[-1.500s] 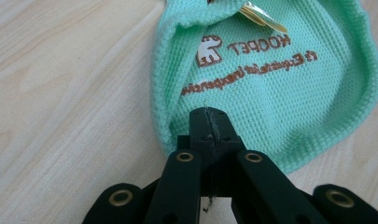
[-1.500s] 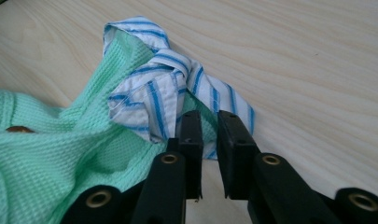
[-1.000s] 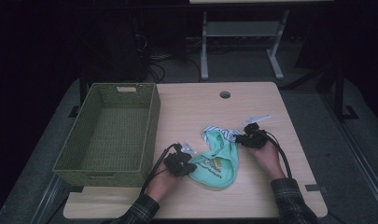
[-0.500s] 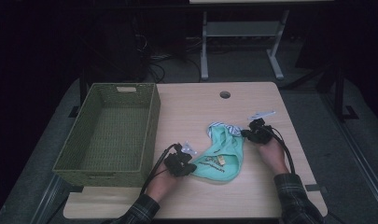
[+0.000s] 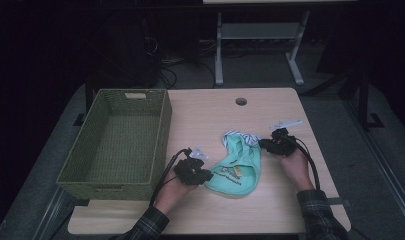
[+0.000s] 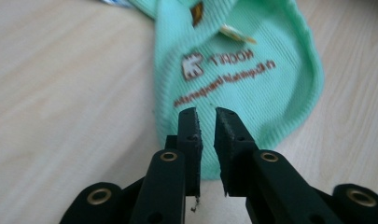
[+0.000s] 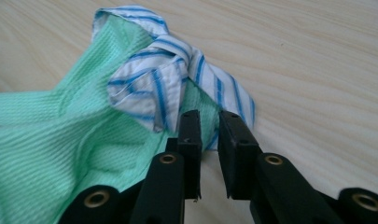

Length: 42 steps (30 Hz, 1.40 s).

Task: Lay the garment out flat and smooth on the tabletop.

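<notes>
Now both grippers, left (image 5: 206,175) and right (image 5: 262,144), have just been opening slightly, empty, releasing the bib (image 5: 238,165) flat beside the basket (image 5: 162,131).

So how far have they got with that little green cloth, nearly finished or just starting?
Folding looks done: the green bib lies doubled over on the table, its striped strap bunched at one end. Right now the left gripper and right gripper have just been opening, jaws slightly apart with nothing between them. Probably left: putting it in the basket, which has no cloth inside.
</notes>
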Tool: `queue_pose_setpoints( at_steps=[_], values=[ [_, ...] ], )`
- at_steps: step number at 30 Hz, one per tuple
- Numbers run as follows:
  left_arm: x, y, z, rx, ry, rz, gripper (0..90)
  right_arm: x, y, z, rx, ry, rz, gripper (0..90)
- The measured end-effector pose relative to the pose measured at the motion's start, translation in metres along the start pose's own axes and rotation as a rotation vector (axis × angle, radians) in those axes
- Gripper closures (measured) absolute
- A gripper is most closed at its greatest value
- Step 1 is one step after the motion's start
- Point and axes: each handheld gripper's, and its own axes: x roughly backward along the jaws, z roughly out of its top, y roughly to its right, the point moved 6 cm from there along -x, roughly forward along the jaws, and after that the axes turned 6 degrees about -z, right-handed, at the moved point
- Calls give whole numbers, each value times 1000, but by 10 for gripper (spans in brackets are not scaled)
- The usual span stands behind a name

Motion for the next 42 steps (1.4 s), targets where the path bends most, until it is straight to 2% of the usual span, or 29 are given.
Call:
queue_pose_setpoints(
  at_steps=[2, 3, 5, 10, 11, 12, 13, 16, 17, 23, 27, 30, 33, 34, 37, 41, 42],
  values=[
    [2, -2, 4, 7, 15, 7, 784, 5, -2, -4, -8, 3, 14, 822],
    [3, -5, 9, 6, 23, 12, 790, 10, -4, -7, -5, 10, 27, 867],
    [2, -9, 15, 6, 19, 12, 828, 15, -8, -10, 9, 13, 35, 894],
    [-3, -17, 29, 4, 27, 26, 890, 29, -18, -13, 18, 29, 65, 896],
    [-7, -21, 37, 0, 29, 31, 890, 32, -20, -14, 26, 34, 67, 896],
    [-7, -21, 37, 0, 29, 31, 890, 34, -21, -16, 31, 31, 67, 896],
    [-12, -26, 45, -3, 29, 34, 890, 36, -24, -17, 21, 37, 78, 896],
    [-16, -29, 51, -1, 30, 33, 889, 41, -28, -21, 26, 43, 92, 896],
    [-22, -31, 57, -4, 23, 27, 888, 43, -30, -23, 25, 41, 97, 896],
    [-34, -29, 58, -17, 1, 20, 830, 53, -41, -32, 27, 46, 124, 886],
    [-41, -32, 56, -9, -6, 19, 776, 55, -49, -38, 27, 38, 150, 871],
    [-43, -35, 60, -5, 2, 23, 771, 54, -55, -43, 39, 31, 163, 872],
    [-46, -42, 73, -14, 16, 27, 771, 53, -60, -45, 61, 15, 163, 882],
    [-46, -42, 73, -14, 16, 27, 771, 53, -62, -45, 58, 12, 166, 885],
    [-52, -50, 87, -14, 26, 31, 772, 50, -65, -46, 66, 0, 170, 896],
    [-58, -55, 96, -27, 22, 36, 812, 46, -67, -48, 76, -17, 172, 896],
    [-64, -57, 101, -18, 30, 38, 853, 45, -68, -48, 78, -17, 175, 896]
  ],
)
